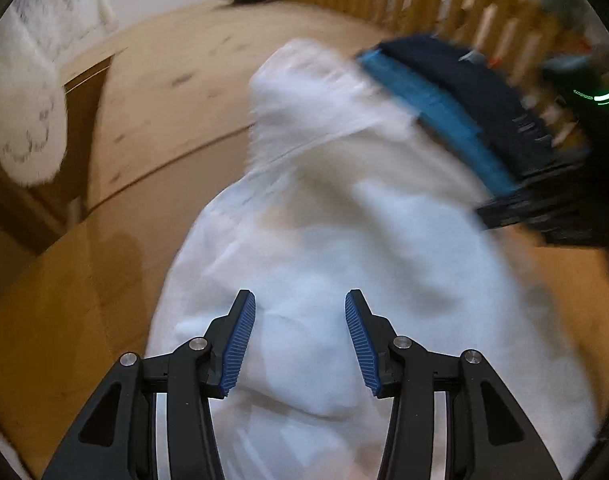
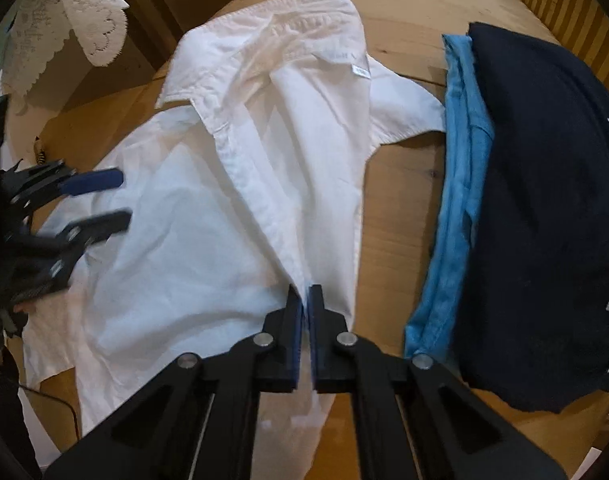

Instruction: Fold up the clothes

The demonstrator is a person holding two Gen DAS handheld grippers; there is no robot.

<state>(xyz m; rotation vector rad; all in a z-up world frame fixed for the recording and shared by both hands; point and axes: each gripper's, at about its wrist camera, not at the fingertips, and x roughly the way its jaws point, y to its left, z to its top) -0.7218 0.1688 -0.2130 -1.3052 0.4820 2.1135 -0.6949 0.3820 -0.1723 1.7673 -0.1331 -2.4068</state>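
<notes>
On the wooden table (image 2: pixel 404 12) a white shirt (image 2: pixel 208 208) lies half spread, its long axis running from the collar at the far end back to the hem near the grippers. Just beside it on the right sits a stack of a dark top (image 2: pixel 544 220) over a blue one (image 2: pixel 456 216). By my reading, a side fold is in hand: the right gripper (image 2: pixel 307 300) is clamped on a front edge, while the left gripper (image 1: pixel 300 332) hangs over the cloth, jaws wide, holding nothing. Next, that edge wants carrying across flat.

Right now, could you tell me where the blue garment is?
In the right wrist view, the blue garment lies folded on the table's right side, under the navy garment, its near edge just touching the white shirt's sleeve.
</notes>
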